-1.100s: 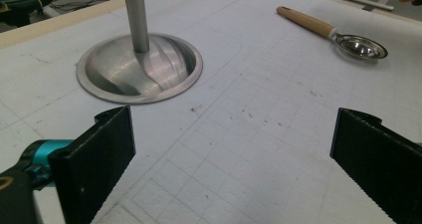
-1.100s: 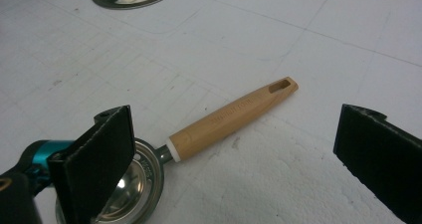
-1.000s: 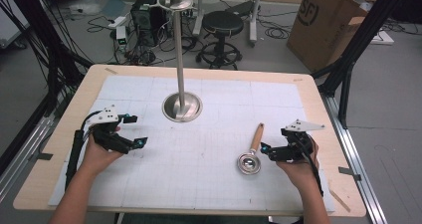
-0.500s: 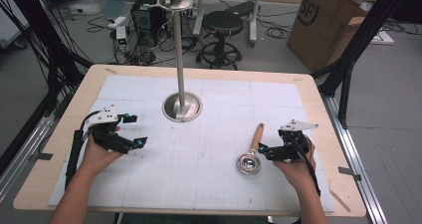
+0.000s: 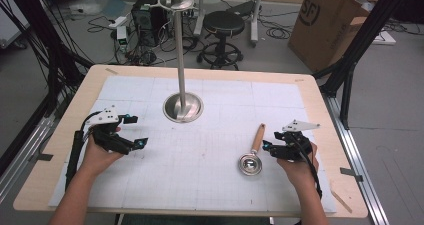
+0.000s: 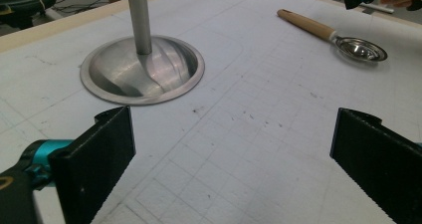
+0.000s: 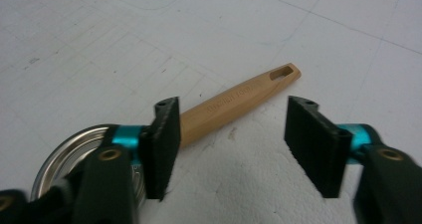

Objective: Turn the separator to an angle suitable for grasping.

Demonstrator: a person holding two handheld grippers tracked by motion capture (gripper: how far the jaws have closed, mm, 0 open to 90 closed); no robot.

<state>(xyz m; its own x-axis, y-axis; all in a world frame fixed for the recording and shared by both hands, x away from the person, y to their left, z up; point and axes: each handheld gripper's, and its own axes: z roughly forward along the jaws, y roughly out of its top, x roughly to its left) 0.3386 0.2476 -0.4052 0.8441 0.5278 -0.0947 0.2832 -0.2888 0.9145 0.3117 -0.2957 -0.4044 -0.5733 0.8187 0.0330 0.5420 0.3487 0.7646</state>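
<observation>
Spoon: a small round steel measuring spoon with a tapered light wooden handle [image 5: 252, 155] lies flat on the white gridded mat [image 5: 210, 185], bowl nearer the person, handle pointing away toward the far edge; it also shows in the left tool's view [image 6: 338, 37] and the right tool's view [image 7: 234, 107].
Right tool: the black two-jaw right tool [image 5: 270, 148] sits just beside the spoon, on the handle's right side in the high view. Its jaws have just been closing and now stand about half apart. In its own view [image 7: 231, 144] the handle runs from behind the left jaw out past the gap; neither pad presses on it, and whether the left jaw touches the wood cannot be told.
Left tool: the black left tool [image 5: 136, 131] is held low over the mat, well apart from the spoon, jaws wide with bare mat between them [image 6: 231, 154].
Stand: a polished steel stand, a round domed base with a tall upright rod [image 5: 183, 107], rises near the mat's far middle.
Surface: a light wooden surface [image 5: 65, 150] carries the mat.
</observation>
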